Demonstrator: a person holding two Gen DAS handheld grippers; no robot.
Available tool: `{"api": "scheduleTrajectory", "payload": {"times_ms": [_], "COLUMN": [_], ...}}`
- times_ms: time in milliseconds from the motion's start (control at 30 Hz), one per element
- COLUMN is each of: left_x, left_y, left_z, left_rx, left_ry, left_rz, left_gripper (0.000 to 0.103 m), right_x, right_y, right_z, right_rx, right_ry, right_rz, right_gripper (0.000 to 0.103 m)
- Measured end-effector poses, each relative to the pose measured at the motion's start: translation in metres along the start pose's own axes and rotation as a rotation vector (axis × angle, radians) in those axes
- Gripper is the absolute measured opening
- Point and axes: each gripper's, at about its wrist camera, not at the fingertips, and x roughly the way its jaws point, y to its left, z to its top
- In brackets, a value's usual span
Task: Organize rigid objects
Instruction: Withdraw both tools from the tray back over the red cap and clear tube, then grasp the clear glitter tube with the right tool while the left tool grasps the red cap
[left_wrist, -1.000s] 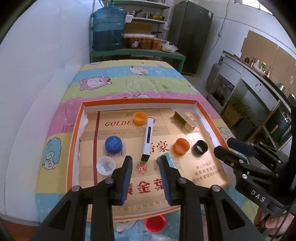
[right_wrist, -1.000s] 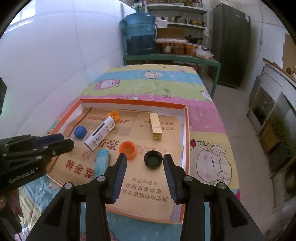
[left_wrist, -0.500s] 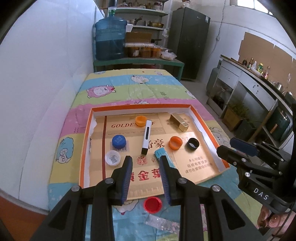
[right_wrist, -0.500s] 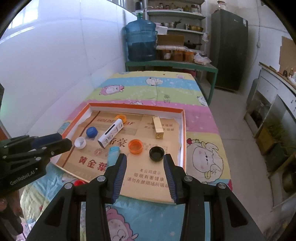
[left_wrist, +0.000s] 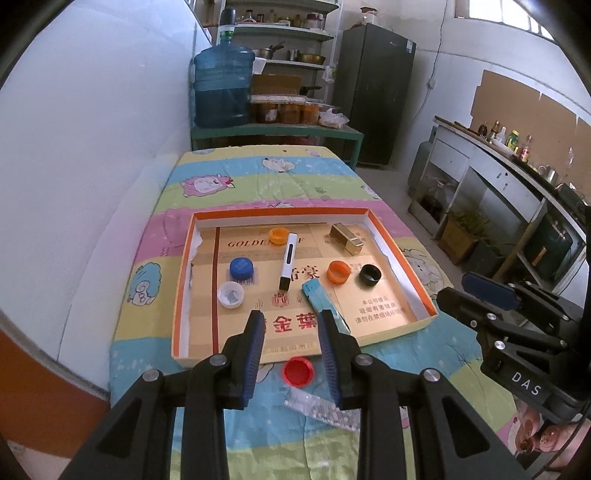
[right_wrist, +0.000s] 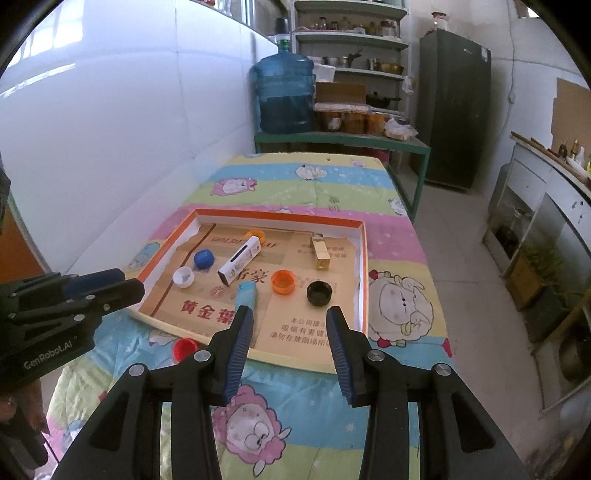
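An orange-rimmed shallow box (left_wrist: 402, 258) (right_wrist: 364, 266) lies on the bed. In it are a blue cap (left_wrist: 241, 267), a white cap (left_wrist: 230, 294), two orange caps (left_wrist: 279, 235) (left_wrist: 338, 271), a black cap (left_wrist: 370, 274) (right_wrist: 319, 292), a white rectangular stick (left_wrist: 287, 260) (right_wrist: 240, 260), a gold box (left_wrist: 346, 239) (right_wrist: 320, 252) and a teal pack (left_wrist: 320, 300) (right_wrist: 245, 293). A red cap (left_wrist: 297, 372) (right_wrist: 185, 349) lies on the bedsheet in front of the box. My left gripper (left_wrist: 291, 321) is open and empty above the box's near edge. My right gripper (right_wrist: 290, 317) is open and empty, held back from the box.
A clear wrapper (left_wrist: 321, 404) lies on the sheet near the red cap. A white wall runs along the left side of the bed. A green bench with a blue water jug (left_wrist: 221, 88) stands beyond the bed. Cabinets (left_wrist: 491, 192) line the right.
Both grippers have pulled back and up from the box, so the whole box, the red cap and the wrapper now show. Both stay open and empty.
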Motion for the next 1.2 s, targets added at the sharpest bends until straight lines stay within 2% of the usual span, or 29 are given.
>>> {"api": "scheduleTrajectory", "payload": {"times_ms": [667, 800, 967, 1200], "left_x": [-0.037, -0.036, -0.033, -0.028], "left_y": [0.018, 0.024, 0.033, 0.041], "left_z": [-0.045, -0.056, -0.065, -0.07], "left_rx": [-0.051, -0.068, -0.091, -0.106], "left_ry": [-0.006, 0.008, 0.029, 0.044], "left_rz": [-0.009, -0.013, -0.011, -0.002], "left_gripper": [0.03, 0.03, 0.03, 0.03], "right_x": [-0.029, -0.017, 0.016, 0.06], "right_y": [0.036, 0.046, 0.062, 0.08], "right_z": [-0.039, -0.049, -0.063, -0.072], "right_rx": [-0.047, -0.075, -0.165, -0.273], "right_ry": [0.024, 0.057, 0.135, 0.216], "right_rz": [0.041, 0.104, 0.195, 0.235], "right_gripper": [0.042, 0.042, 0.042, 0.042]}}
